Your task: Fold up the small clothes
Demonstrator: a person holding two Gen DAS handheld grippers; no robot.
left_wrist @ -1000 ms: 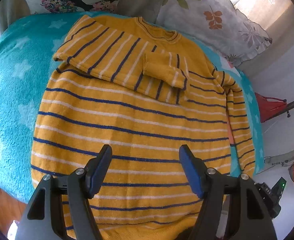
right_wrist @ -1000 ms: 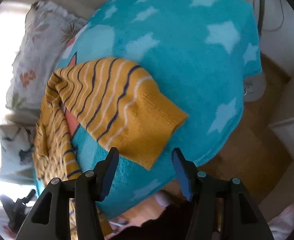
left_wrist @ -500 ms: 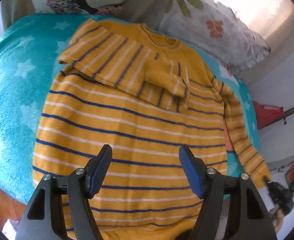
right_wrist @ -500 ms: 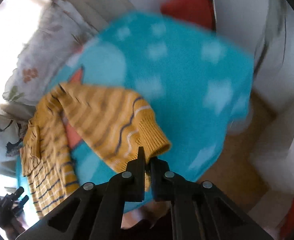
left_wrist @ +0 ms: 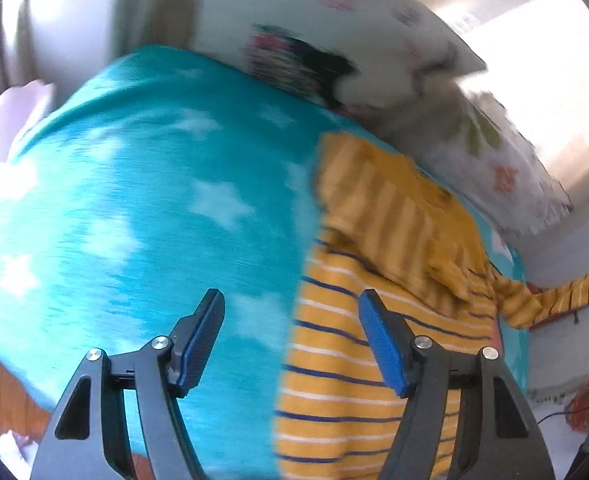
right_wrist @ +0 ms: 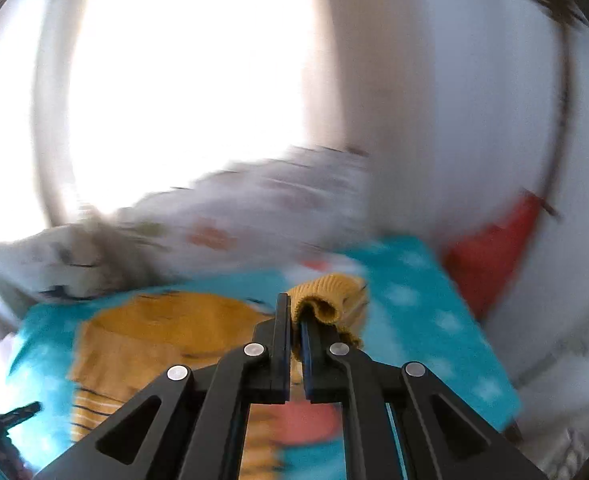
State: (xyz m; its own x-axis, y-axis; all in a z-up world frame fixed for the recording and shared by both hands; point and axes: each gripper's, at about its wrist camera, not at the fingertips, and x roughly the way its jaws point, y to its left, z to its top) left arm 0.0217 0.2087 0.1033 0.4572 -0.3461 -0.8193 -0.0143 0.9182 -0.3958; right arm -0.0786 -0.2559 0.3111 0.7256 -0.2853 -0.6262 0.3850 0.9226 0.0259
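Note:
A yellow sweater (left_wrist: 378, 280) with navy and white stripes lies flat on a turquoise star blanket (left_wrist: 134, 208). One sleeve is folded across its chest. The other sleeve (left_wrist: 554, 296) stretches up and off to the right in the left wrist view. My right gripper (right_wrist: 294, 312) is shut on the ribbed cuff (right_wrist: 326, 292) of that sleeve and holds it lifted above the bed; the sweater body (right_wrist: 142, 344) lies below, blurred. My left gripper (left_wrist: 290, 332) is open with nothing between its fingers, hovering over the sweater's left edge and the blanket.
Floral pillows (left_wrist: 474, 128) lean along the far side of the bed. A red object (right_wrist: 494, 248) sits past the bed's right corner. Wooden floor (left_wrist: 2, 396) shows at the bed's near left edge. Bright window light washes out the upper right wrist view.
My right gripper shut on the sleeve cuff and lifted it up off the blanket while rolling. My left gripper swung left, so the sweater now sits to the right of its fingers.

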